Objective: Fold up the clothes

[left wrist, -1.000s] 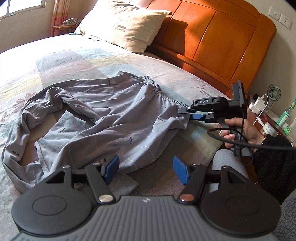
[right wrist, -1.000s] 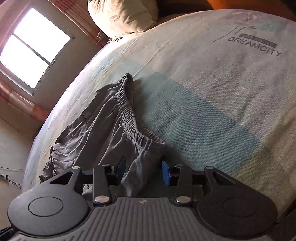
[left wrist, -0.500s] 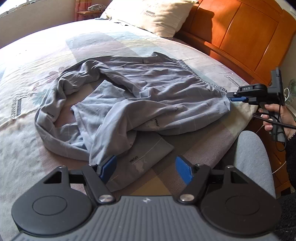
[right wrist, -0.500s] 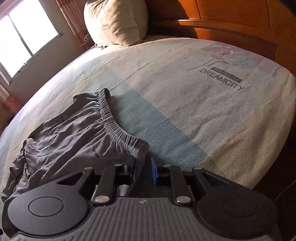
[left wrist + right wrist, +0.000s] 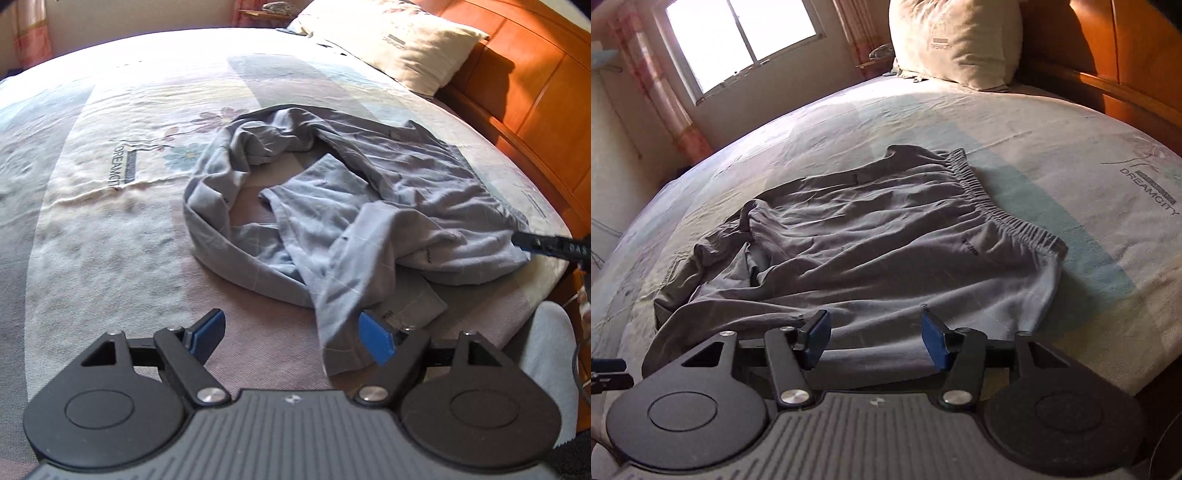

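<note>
Grey trousers (image 5: 373, 206) crumpled, leg ends buried, right gripper (image 5: 532, 243) cropped

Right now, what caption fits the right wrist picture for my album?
Open right tool over crumpled grey trousers on a bed, pillow behind.

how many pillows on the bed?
1: the pillow leans against the headboard at the bed's far end, well beyond the grey trousers. Others may lie out of frame.

cream pillow (image 5: 395, 40) against orange wooden headboard (image 5: 532, 85); sunlit window (image 5: 738, 40).
</note>
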`<state>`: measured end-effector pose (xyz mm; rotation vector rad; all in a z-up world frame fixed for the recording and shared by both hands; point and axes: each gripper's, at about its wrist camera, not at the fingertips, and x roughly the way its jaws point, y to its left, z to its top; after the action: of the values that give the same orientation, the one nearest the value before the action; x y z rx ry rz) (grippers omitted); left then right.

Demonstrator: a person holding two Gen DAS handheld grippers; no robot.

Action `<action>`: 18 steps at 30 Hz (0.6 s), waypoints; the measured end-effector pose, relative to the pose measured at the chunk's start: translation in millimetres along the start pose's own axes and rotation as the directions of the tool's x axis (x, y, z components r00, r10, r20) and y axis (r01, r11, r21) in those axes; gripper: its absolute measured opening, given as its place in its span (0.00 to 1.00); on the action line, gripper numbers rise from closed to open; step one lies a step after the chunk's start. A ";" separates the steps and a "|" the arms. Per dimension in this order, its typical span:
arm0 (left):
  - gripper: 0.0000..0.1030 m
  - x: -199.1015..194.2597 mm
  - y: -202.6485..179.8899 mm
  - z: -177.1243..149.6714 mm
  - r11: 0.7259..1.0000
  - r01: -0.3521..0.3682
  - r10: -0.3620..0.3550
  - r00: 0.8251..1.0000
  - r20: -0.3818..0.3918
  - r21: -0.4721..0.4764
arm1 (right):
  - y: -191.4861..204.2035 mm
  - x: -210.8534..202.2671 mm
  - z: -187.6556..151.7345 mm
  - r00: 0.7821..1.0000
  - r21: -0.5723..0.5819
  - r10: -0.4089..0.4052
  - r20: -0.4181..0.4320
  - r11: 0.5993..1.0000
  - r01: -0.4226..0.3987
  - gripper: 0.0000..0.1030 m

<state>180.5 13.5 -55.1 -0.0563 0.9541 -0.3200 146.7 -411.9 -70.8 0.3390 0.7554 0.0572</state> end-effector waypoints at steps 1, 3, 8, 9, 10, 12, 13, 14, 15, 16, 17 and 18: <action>0.79 4.7 6.6 3.8 0.999 -0.002 0.002 1.000 0.002 -0.033 | 4.0 1.0 -0.7 1.000 -0.012 0.004 -0.002 1.000 -0.004 0.63; 0.80 15.3 18.2 11.8 0.995 -0.017 0.018 1.000 0.002 -0.103 | 11.9 2.9 -2.0 1.000 -0.037 0.013 -0.007 0.999 -0.013 0.66; 0.80 47.4 35.6 26.5 0.967 -0.077 0.081 0.997 0.007 -0.244 | 31.8 7.7 -5.4 0.999 -0.097 0.034 -0.020 0.995 -0.035 0.68; 0.80 54.1 35.1 27.6 0.963 -0.092 0.095 0.995 0.000 -0.253 | 35.8 8.6 -6.1 0.999 -0.109 0.038 -0.022 0.993 -0.040 0.68; 0.80 60.4 33.9 28.5 0.961 -0.114 0.115 0.993 -0.009 -0.253 | 39.8 9.6 -6.8 0.999 -0.121 0.042 -0.025 0.992 -0.045 0.69; 0.80 71.2 24.7 29.2 0.960 -0.212 0.207 0.977 -0.044 -0.183 | 41.1 9.8 -7.3 0.999 -0.126 0.040 -0.023 0.991 -0.043 0.69; 0.80 75.8 20.1 29.5 0.955 -0.259 0.254 0.966 -0.057 -0.142 | 40.6 9.5 -7.5 0.999 -0.127 0.037 -0.021 0.991 -0.039 0.69; 0.81 76.9 16.8 29.5 0.949 -0.302 0.297 0.953 -0.060 -0.093 | 39.9 9.0 -7.7 0.999 -0.130 0.032 -0.018 0.991 -0.034 0.69; 0.82 75.1 19.1 29.8 0.944 -0.321 0.317 0.946 -0.062 -0.073 | 38.7 8.4 -7.9 1.000 -0.132 0.027 -0.014 0.991 -0.029 0.69; 0.82 73.2 21.3 30.2 0.939 -0.340 0.337 0.939 -0.063 -0.052 | 37.0 7.9 -8.2 1.000 -0.131 0.023 -0.010 0.991 -0.024 0.70; 0.82 71.1 24.7 30.9 0.932 -0.360 0.357 0.932 -0.066 -0.036 | 35.2 7.3 -8.4 1.000 -0.130 0.018 -0.006 0.991 -0.018 0.70; 0.82 67.9 32.8 33.0 0.924 -0.380 0.377 0.923 -0.072 -0.037 | 33.5 6.8 -8.7 1.000 -0.130 0.013 -0.001 0.991 -0.013 0.70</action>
<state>251.5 21.7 -95.9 0.0930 1.0128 0.0620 148.1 -376.7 -70.4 0.2202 0.7461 0.1182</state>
